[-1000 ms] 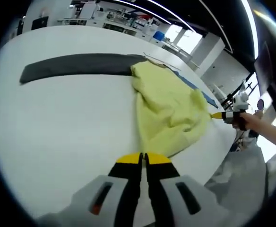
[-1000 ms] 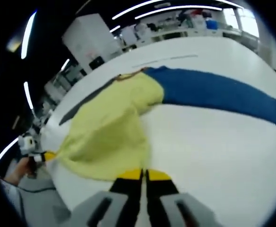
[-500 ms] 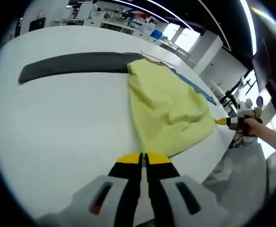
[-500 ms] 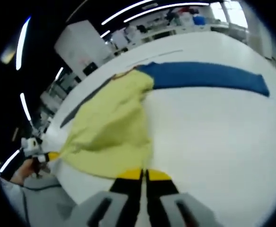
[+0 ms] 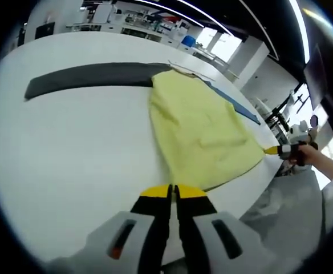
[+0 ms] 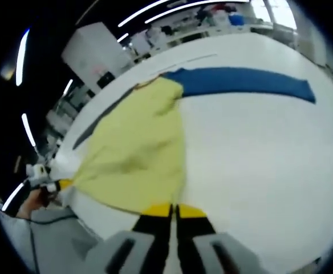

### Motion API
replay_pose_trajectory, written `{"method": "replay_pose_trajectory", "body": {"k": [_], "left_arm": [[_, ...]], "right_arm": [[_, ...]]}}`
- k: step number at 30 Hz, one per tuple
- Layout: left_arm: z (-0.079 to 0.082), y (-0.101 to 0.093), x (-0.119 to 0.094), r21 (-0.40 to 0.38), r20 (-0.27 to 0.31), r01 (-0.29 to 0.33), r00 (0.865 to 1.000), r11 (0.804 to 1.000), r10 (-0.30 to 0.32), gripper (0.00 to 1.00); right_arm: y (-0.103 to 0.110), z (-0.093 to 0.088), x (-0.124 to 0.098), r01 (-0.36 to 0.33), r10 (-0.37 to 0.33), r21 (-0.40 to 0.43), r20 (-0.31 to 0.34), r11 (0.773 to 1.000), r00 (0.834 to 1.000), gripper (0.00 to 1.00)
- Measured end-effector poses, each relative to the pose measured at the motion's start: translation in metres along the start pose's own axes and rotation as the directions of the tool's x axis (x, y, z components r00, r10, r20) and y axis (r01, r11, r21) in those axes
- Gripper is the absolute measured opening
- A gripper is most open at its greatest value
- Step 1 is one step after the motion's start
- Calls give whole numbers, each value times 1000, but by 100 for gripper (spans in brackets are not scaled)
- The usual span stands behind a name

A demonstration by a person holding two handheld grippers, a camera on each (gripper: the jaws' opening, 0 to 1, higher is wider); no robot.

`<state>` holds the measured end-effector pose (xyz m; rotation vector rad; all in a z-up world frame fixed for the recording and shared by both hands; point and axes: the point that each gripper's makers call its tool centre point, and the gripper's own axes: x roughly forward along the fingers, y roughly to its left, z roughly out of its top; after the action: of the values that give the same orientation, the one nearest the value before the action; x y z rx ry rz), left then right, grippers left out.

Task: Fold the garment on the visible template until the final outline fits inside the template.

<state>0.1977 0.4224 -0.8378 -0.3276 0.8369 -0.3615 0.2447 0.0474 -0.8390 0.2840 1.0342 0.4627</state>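
A yellow garment (image 5: pixel 200 131) lies spread on the white table (image 5: pixel 69 148). A dark grey sleeve (image 5: pixel 86 77) runs off to one side of it and a blue sleeve (image 5: pixel 235 105) to the other. My left gripper (image 5: pixel 173 191) is shut on the near hem. My right gripper (image 5: pixel 269 150) pinches the other hem corner at the table's edge. In the right gripper view the yellow garment (image 6: pixel 138 148) stretches from my right gripper (image 6: pixel 173 210), shut on the hem, to my left gripper (image 6: pixel 64 184). The blue sleeve (image 6: pixel 240 85) lies flat beyond.
The table edge (image 5: pixel 252 194) runs close behind the hem, with a person's hand (image 5: pixel 309 154) and clothing past it. Bare white tabletop (image 6: pixel 258 171) lies beside the garment. Lab benches and equipment stand in the far background.
The two grippers have drawn apart along the hem. The yellow garment has gone from bunched and wrinkled to stretched flatter and wider on the table.
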Motion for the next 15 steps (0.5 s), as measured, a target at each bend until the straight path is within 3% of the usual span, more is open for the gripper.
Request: {"method": "replay_pose_trajectory", "body": {"k": [4,15], "left_arm": [[-2,-9,-2,-5,-1,-3,1000,1000,3,0],[-9,-13,-1,-24,-25,-10,1000,1000,10,0]], "right_arm": [[-4,-6,0,14,-14,-1,-15,1000,1000,0],[-1,-15,-5,28,-28,16,-36,999,999,0]]}}
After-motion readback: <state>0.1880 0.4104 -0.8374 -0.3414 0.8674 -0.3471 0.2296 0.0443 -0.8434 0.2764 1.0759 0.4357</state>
